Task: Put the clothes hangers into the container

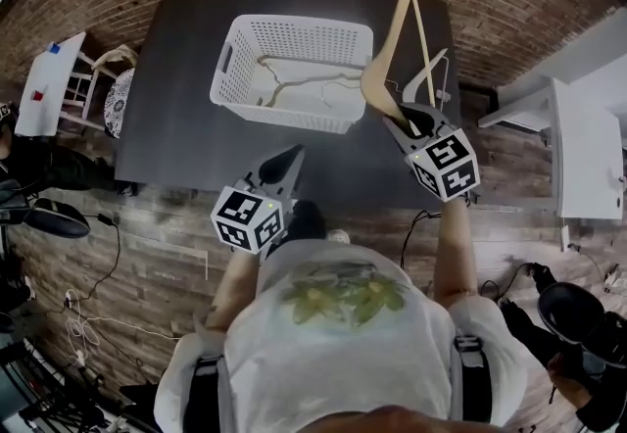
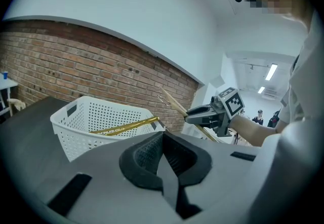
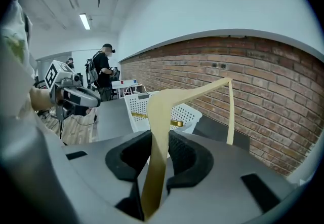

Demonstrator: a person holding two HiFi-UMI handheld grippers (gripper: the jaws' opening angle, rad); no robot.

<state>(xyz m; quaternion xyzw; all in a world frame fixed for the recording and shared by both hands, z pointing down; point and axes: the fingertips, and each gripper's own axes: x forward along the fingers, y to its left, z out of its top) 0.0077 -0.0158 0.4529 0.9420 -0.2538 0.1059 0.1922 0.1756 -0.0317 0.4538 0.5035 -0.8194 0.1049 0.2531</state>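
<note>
Holding a hanger (image 1: 380, 69) tight, the right gripper (image 1: 404, 116) is up in the air, just to the right of the basket (image 1: 294, 25). Its jaws pinch one wood arm of the hanger. The rest of the hanger sticks up and leans over the table (image 1: 176, 127). The basket sits on the table, and other hangers (image 1: 304, 80) lie at the bottom of it. The left gripper (image 1: 284, 165) is shut with nothing in it. It is low, near the person, and apart from the basket.

The step now, I think, is to bring the hanger over the basket and let it go. To do this well, the grip should stay firm until the whole hanger is over the open top. The hanger is long, so it should tip flat and line up with the long side of the basket. That way no end pokes over the rim. It should go down low before the jaws open, so it does not bounce out. The hook could catch on the holes in the wall, so it should stay clear of the sides. The left gripper can wait out of the way.
</note>
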